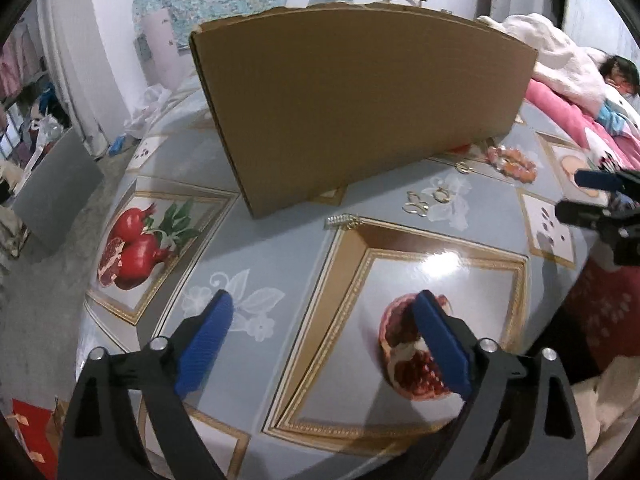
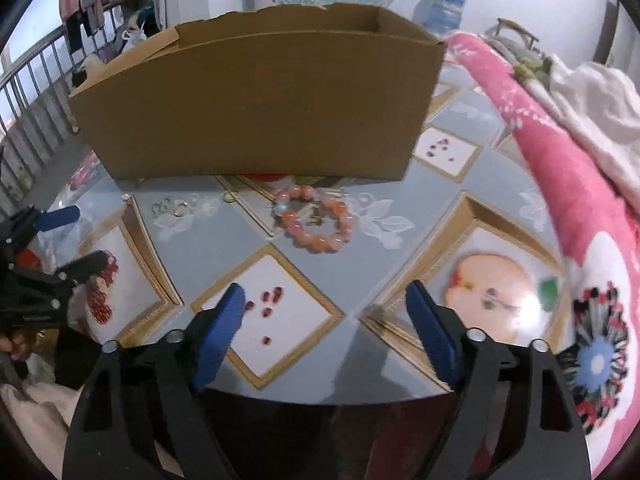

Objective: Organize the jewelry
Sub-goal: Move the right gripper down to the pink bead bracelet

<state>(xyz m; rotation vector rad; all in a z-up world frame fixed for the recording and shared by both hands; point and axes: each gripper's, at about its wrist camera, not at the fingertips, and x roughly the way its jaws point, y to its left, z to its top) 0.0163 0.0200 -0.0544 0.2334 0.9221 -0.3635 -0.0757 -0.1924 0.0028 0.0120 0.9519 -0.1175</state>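
A pink-orange bead bracelet (image 2: 320, 246) (image 1: 524, 174) lies on the patterned table (image 2: 400, 264) just in front of an open cardboard box (image 2: 260, 112) (image 1: 360, 100). Left of it lie small gold rings (image 2: 180, 210) (image 1: 416, 205), a gold hoop (image 2: 230, 196) (image 1: 464, 167) and a short silver piece (image 1: 340, 220). My left gripper (image 1: 324, 300) (image 2: 90, 234) hovers open over the table's near part, nothing between its blue pads. My right gripper (image 2: 326, 290) (image 1: 570, 194) is open too, above the front edge, short of the bracelet.
A pink flowered blanket (image 2: 560, 180) and white bedding (image 2: 592, 100) crowd the table's right side, where a person (image 1: 616, 80) lies. A grey board (image 1: 56, 192) stands on the floor at left. A metal railing (image 2: 28, 96) runs behind the box.
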